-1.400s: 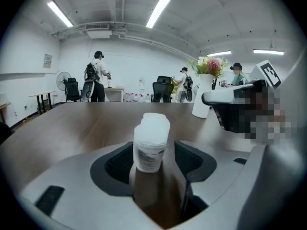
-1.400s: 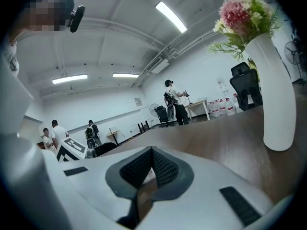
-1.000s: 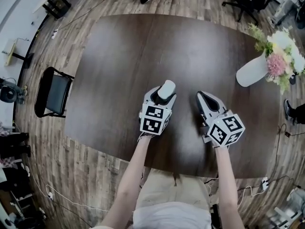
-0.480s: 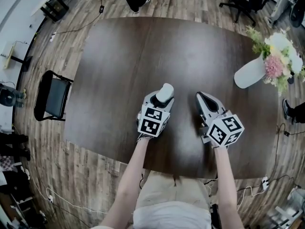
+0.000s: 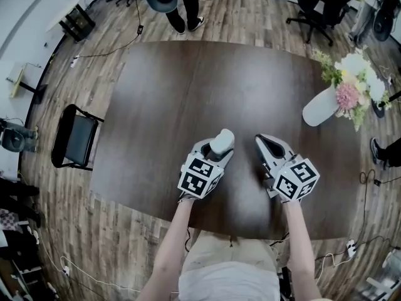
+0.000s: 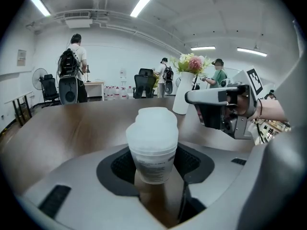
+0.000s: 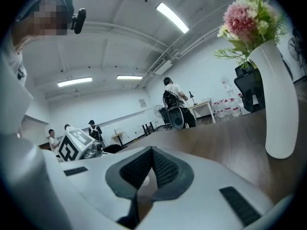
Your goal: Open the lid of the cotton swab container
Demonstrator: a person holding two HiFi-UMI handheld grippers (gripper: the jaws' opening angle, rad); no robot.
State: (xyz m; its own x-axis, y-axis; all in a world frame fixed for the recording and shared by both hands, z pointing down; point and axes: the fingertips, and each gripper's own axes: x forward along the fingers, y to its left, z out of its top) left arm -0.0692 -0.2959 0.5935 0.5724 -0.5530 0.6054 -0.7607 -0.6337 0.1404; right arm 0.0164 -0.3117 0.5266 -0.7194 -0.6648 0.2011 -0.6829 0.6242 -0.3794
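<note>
Head view: above a dark brown wooden table, two hand-held grippers side by side toward the near edge, close but apart. In the left gripper, a small translucent white plastic cotton swab container, leaning toward the far edge, roughly midway between the left and right edges.

Left gripper view: same container pinched at its lower body between the black ribbed pads, domed lid closed on top. Jaws just been closing in on it.

Right gripper just to the right, marker cube toward the person.

Right gripper view: jaws pressed together, nothing gripped.

Near the table's right edge, a curved white vase with pink and white flowers. Off the left edge, a black chair on plank floor.
</note>
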